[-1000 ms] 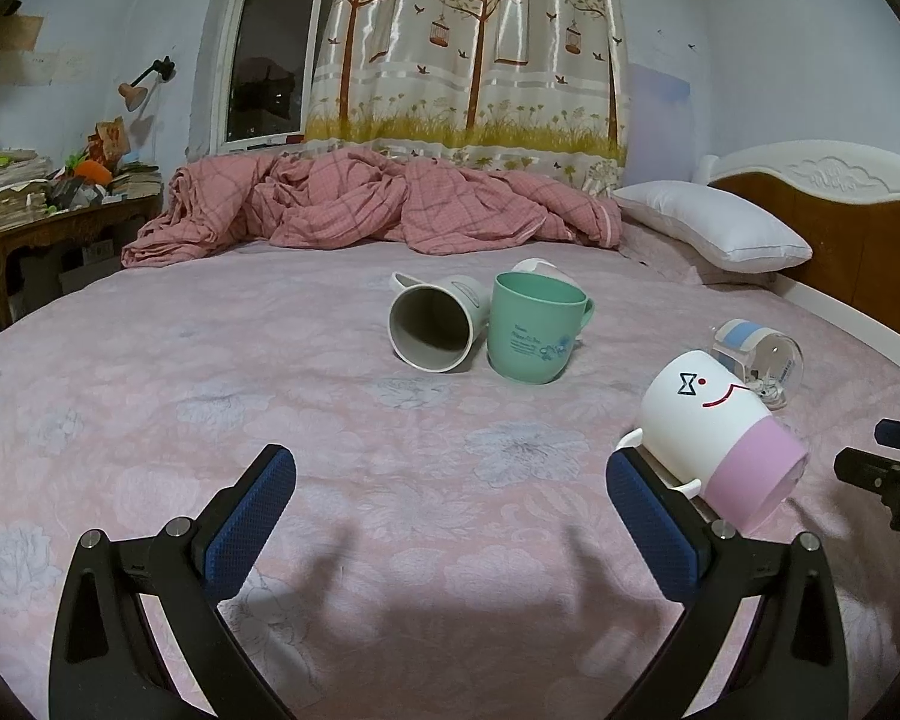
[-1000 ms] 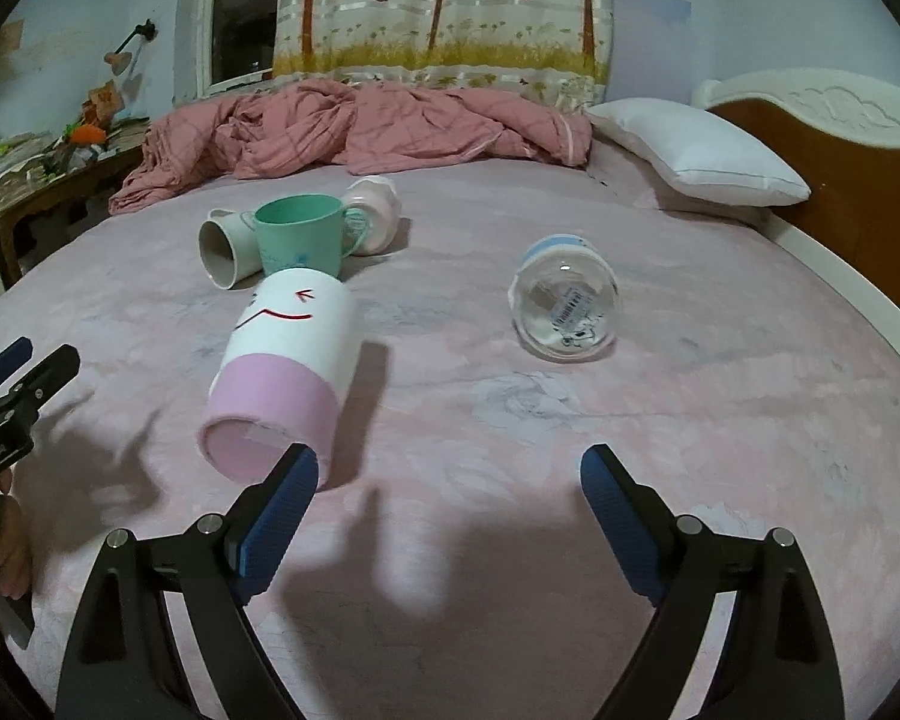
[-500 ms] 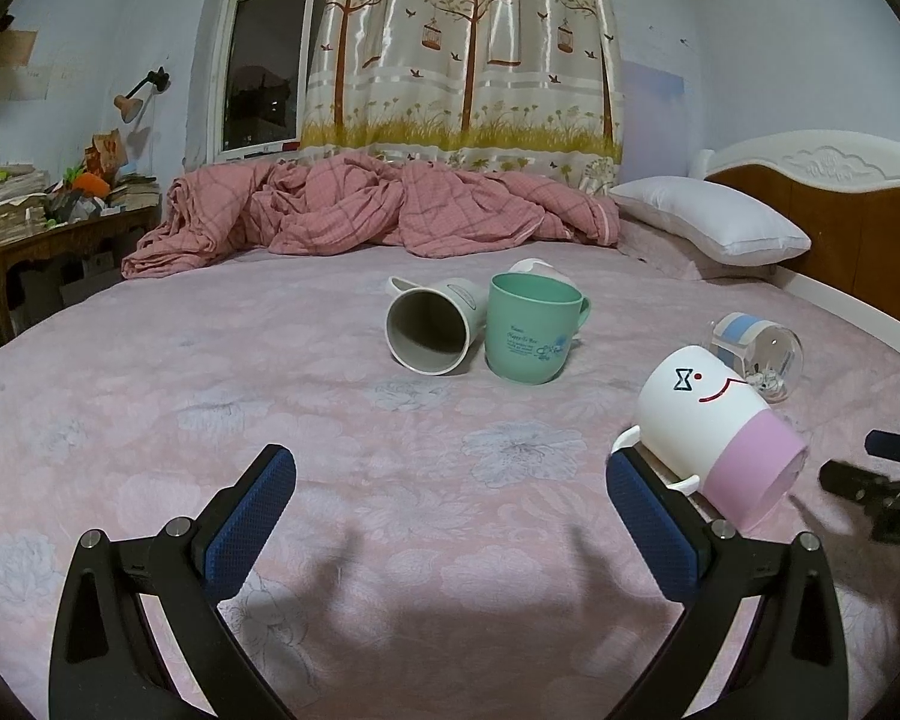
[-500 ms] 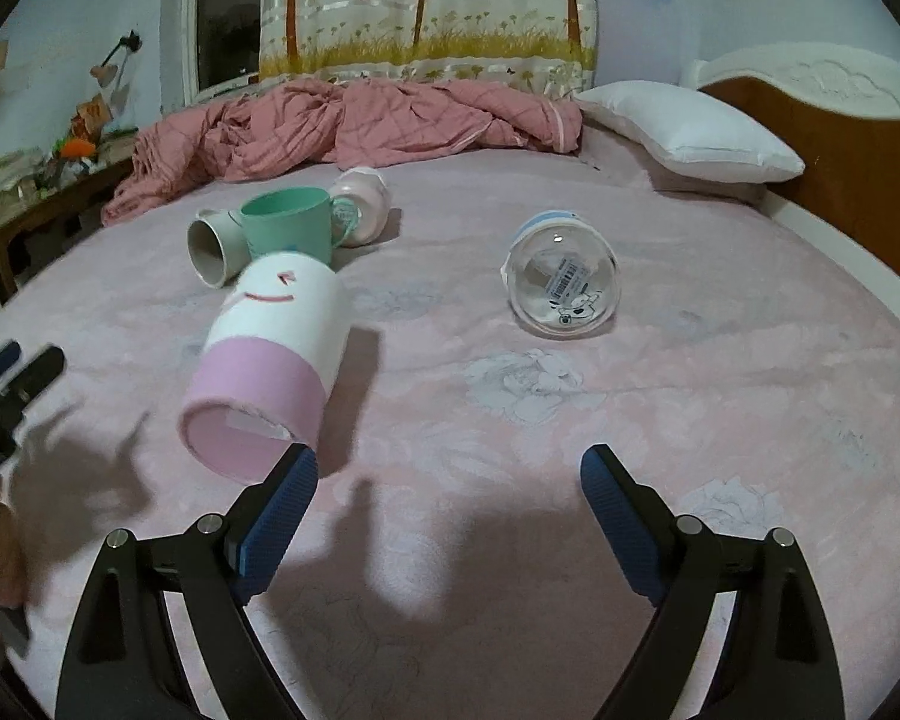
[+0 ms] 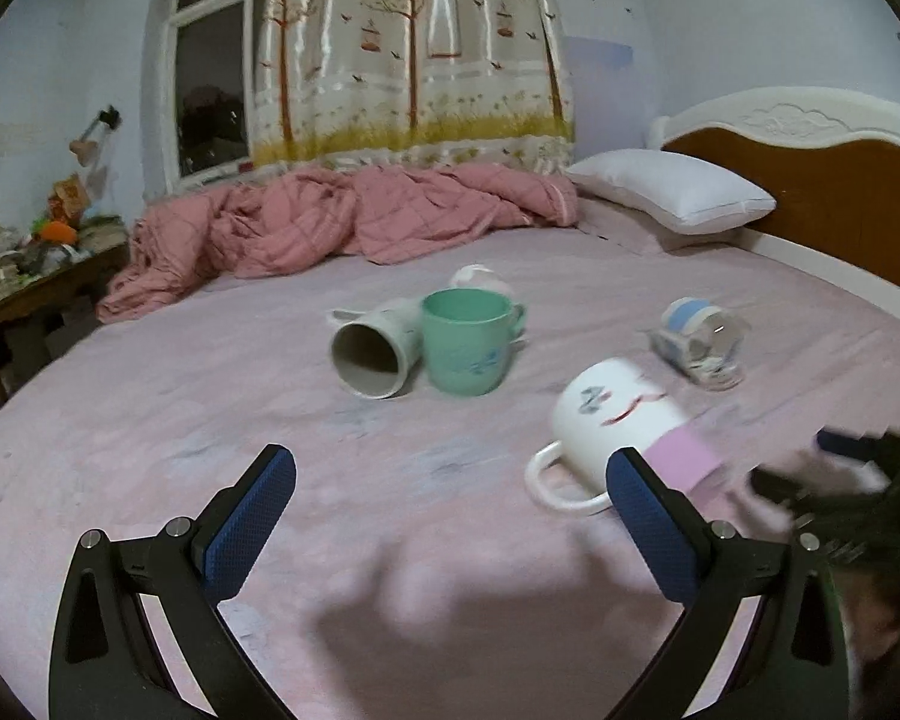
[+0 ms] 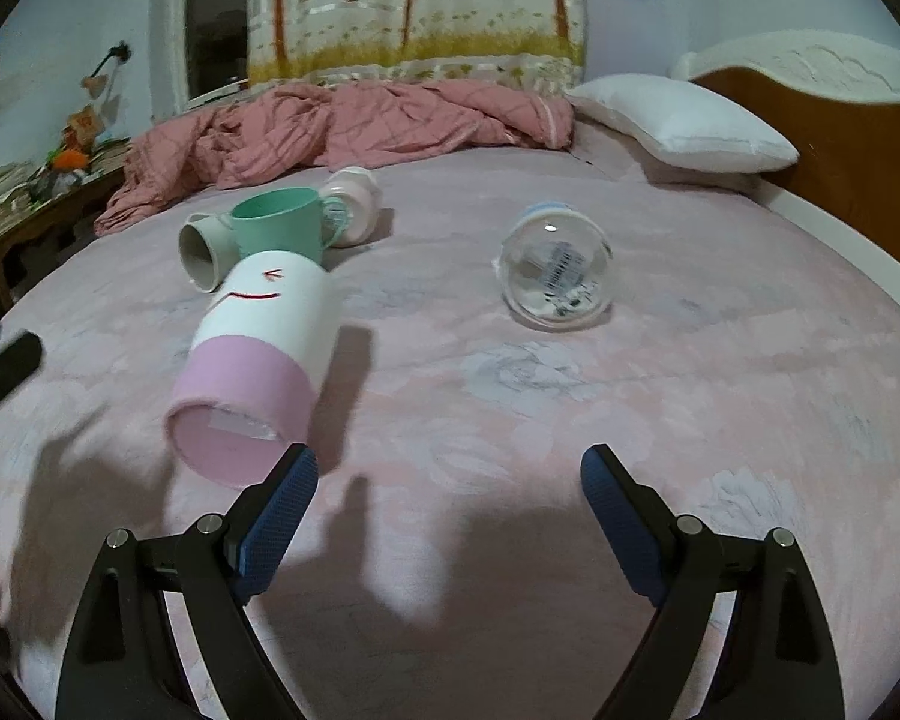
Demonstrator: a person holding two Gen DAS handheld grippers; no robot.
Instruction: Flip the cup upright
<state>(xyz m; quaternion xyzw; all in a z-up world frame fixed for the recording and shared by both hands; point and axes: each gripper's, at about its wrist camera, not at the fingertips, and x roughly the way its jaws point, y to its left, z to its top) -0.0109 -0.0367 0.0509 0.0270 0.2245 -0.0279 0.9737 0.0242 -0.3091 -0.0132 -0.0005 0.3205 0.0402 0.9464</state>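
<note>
Left gripper (image 5: 450,474): I am seeing it hovering low over the bed, jaws standing wide apart, nothing between the blue pads (image 5: 252,522).
Right gripper (image 6: 447,480): I am reading it as spread wide too, holding nothing, hanging above the bedsheet.
Task cup: the white ceramic mug with a pink lower band and a drawn smiling face (image 6: 258,348) is lying on its side on the pink floral bedsheet (image 6: 570,372). Its flat pink base is facing the right wrist camera; the rim is pointing away toward the other cups.
Cup versus right gripper: the pink base is sitting just beyond the left-hand finger, close to it; I cannot tell whether they are touching.
Cup versus left gripper: in the left wrist view the mug (image 5: 624,420) is showing its white loop handle resting low against the sheet, just beside the right-hand finger. This view is motion-blurred.
Green cup: a mint-green plastic cup with a handle (image 5: 468,342) is standing upright mid-bed.
Grey cup: a pale grey cup (image 5: 378,348) is lying on its side, mouth toward the left camera, touching the green cup.
Clear jar: a transparent round jar with a light-blue lid (image 6: 555,270) is lying on its side, well apart from the mug.
Background: a rumpled pink quilt (image 5: 342,222) and a white pillow (image 5: 672,189) are lying at the far side of the bed.
</note>
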